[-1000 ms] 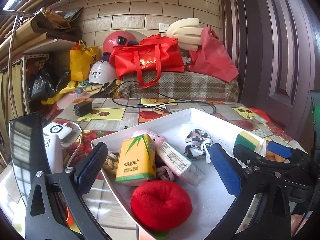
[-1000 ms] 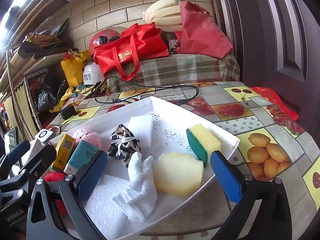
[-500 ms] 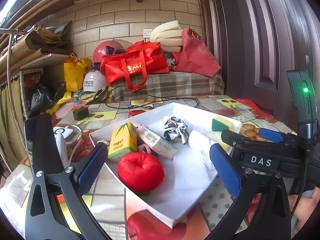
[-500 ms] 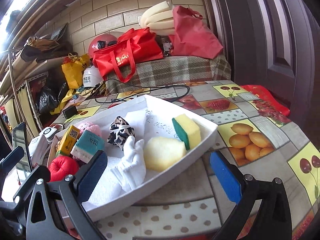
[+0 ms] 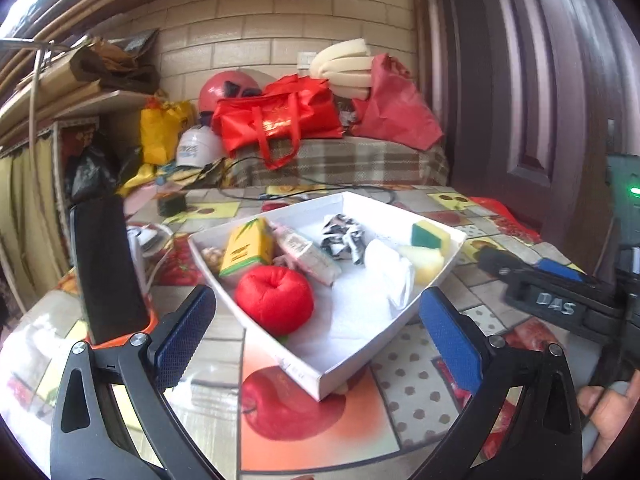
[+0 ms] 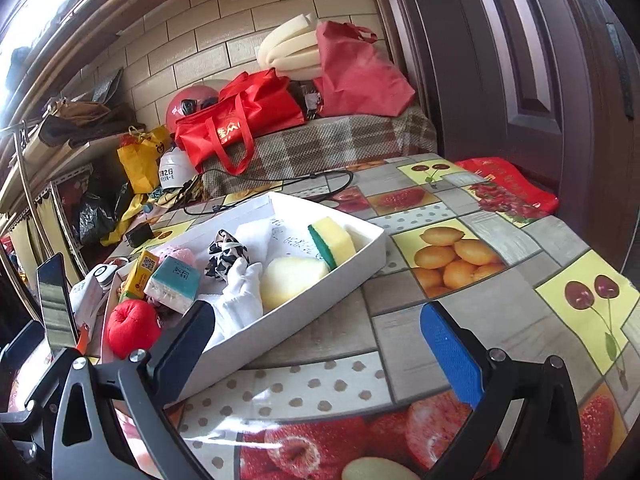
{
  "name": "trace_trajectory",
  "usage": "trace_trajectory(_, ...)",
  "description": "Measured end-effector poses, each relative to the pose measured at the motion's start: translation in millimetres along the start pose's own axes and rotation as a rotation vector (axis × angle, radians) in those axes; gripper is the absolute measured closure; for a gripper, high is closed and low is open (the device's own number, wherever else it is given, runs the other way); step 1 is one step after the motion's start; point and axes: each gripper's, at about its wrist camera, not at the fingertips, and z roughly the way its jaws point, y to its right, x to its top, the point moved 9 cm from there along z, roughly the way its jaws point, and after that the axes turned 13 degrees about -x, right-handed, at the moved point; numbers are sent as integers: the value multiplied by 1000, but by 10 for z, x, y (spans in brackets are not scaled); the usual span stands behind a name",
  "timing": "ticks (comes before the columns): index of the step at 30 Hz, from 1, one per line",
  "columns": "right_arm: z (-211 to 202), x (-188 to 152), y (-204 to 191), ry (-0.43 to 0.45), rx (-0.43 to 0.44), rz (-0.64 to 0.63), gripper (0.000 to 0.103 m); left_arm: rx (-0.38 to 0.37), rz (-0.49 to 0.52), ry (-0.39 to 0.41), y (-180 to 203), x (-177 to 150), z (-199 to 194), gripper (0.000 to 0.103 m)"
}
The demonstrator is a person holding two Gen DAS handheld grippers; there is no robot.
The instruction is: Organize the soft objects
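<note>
Your work surface is a table (image 6: 460, 216) under a fruit-print oilcloth, backed by a brick wall and a dark door. Bare cloth lies right of and in front of the white tray (image 5: 362, 354), whose near corner points at your left gripper (image 5: 316, 336). In the tray: a red plush apple (image 5: 274, 300) nearest, a yellow tissue pack (image 5: 246, 250), a white glove (image 5: 390, 276), a patterned cloth (image 5: 344, 236), a pale foam piece (image 6: 290, 280) and a yellow-green sponge (image 6: 332, 240). Your left gripper is spread wide and holds nothing. Your right gripper (image 6: 316, 336) is likewise spread, beside the tray's long wall. "DAS" reads on the right gripper's body.
</note>
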Motion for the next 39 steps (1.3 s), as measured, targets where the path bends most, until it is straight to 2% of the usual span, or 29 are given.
trace_trajectory(2,-146,17,84,46,-30,-1,0,51,-22,-11,-54,-39,-42,0)
trace_trajectory(6,-424,18,262,82,-69,21,0,-17,-40,-38,13,-93,-54,0)
trace_trajectory(9,-605,-78,512,62,-155,76,0,-32,10,-50,150,-118,-106,0)
trace_trajectory(12,-647,-203,713,-10,-196,101,0,-38,45,-58,279,-146,-178,0)
trace_trajectory(16,-755,-224,881,1,-258,110,0,-35,41,-72,312,-171,-210,0)
trace_trajectory(22,-944,-186,828,95,-213,103,0,-36,32,-88,296,-191,-180,0)
trace_trajectory(27,-942,-185,766,99,-229,63,0,-40,32,-90,301,-203,-172,0)
trace_trajectory(39,-971,-188,758,111,-230,62,0,-60,48,-96,321,-233,-160,0)
